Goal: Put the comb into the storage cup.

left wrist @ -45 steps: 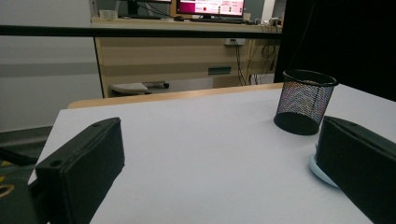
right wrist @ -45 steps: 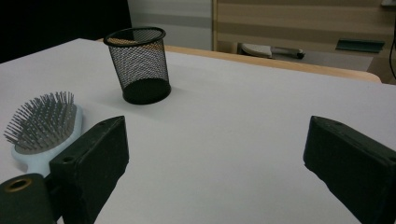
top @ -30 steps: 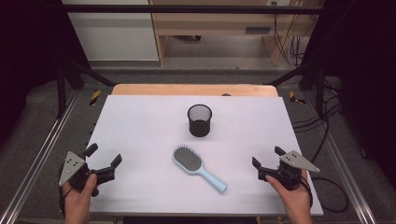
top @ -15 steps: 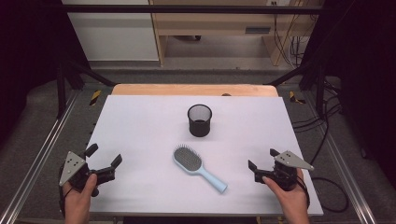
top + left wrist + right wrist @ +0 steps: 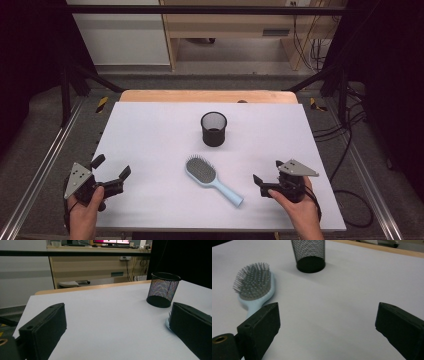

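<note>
The white table (image 5: 150, 130) ends at a wooden edge (image 5: 207, 96) on the side far from the tongs. Beyond it lies grey floor (image 5: 235, 67), then a light wooden desk (image 5: 225, 22) with a monitor (image 5: 111, 241) on top. A white wall panel (image 5: 117, 37) stands beside the desk, ahead of the left tongs. Cables (image 5: 305, 35) hang ahead of the right tongs. Black curtains (image 5: 390, 60) close both sides. Metal rails (image 5: 40, 175) flank the table.
</note>
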A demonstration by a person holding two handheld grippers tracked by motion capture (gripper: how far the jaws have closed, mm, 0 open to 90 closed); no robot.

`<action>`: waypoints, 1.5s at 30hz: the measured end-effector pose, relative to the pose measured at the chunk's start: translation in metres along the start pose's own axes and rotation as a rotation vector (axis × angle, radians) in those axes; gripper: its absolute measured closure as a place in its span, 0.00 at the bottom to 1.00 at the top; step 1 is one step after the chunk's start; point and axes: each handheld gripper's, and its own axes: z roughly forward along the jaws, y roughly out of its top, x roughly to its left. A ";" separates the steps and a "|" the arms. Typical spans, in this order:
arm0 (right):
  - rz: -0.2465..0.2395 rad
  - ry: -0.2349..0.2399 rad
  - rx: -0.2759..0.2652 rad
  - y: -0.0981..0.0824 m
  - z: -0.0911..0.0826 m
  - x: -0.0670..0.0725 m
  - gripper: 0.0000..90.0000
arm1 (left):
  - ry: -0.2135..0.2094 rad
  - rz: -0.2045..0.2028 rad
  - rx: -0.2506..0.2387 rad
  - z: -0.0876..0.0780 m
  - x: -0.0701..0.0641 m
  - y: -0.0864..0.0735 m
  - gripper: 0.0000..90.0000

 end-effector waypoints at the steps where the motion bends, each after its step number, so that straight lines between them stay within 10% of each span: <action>1: -0.023 0.024 0.020 0.005 0.003 0.007 0.08 | 0.000 0.000 0.000 0.000 0.000 0.000 0.01; 16: -0.146 0.174 0.225 0.037 0.034 0.056 0.09 | -0.007 0.011 0.012 0.001 -0.002 -0.001 0.01; 45: -0.231 0.251 0.462 0.044 0.084 0.093 0.17 | -0.023 0.024 0.019 0.003 -0.005 -0.001 0.01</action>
